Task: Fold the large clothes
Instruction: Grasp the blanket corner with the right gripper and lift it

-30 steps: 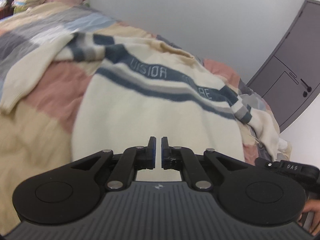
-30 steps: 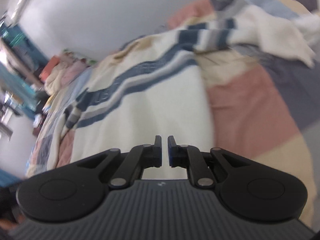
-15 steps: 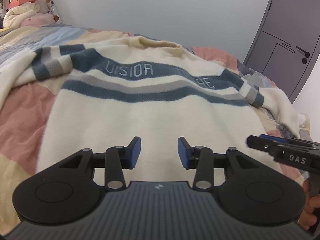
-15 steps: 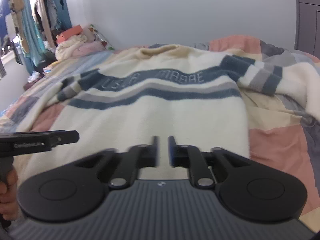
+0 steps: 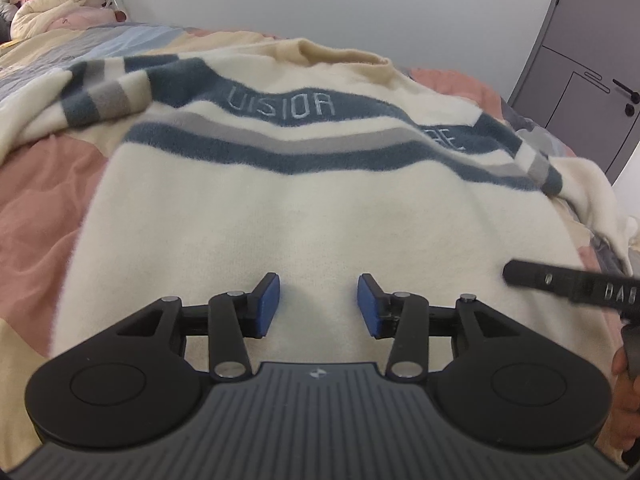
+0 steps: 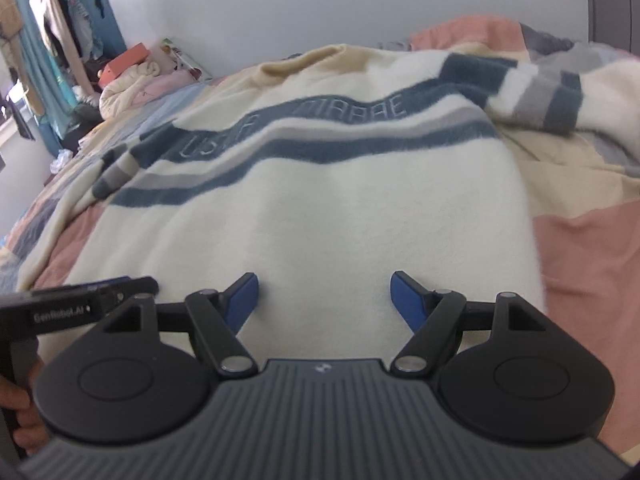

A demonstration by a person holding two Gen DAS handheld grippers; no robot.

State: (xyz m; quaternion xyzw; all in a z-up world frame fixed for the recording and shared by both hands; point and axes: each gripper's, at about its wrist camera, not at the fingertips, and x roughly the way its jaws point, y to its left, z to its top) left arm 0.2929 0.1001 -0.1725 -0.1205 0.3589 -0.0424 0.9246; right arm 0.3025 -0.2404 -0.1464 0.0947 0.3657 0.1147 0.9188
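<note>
Sweater (image 5: 320,220) lies flat on the bed (image 5: 36,184), collar away from you | hem just ahead of both claws | your left gripper (image 5: 318,306) spread, empty | your right gripper (image 6: 324,300) spread wider, empty | both equally near.

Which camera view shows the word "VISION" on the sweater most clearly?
The left wrist view: the lettering on the sweater faces the camera, sharp and complete. In the right wrist view the same word lies off to the left, slanted, blurred and partly lost in a wrinkle.
</note>
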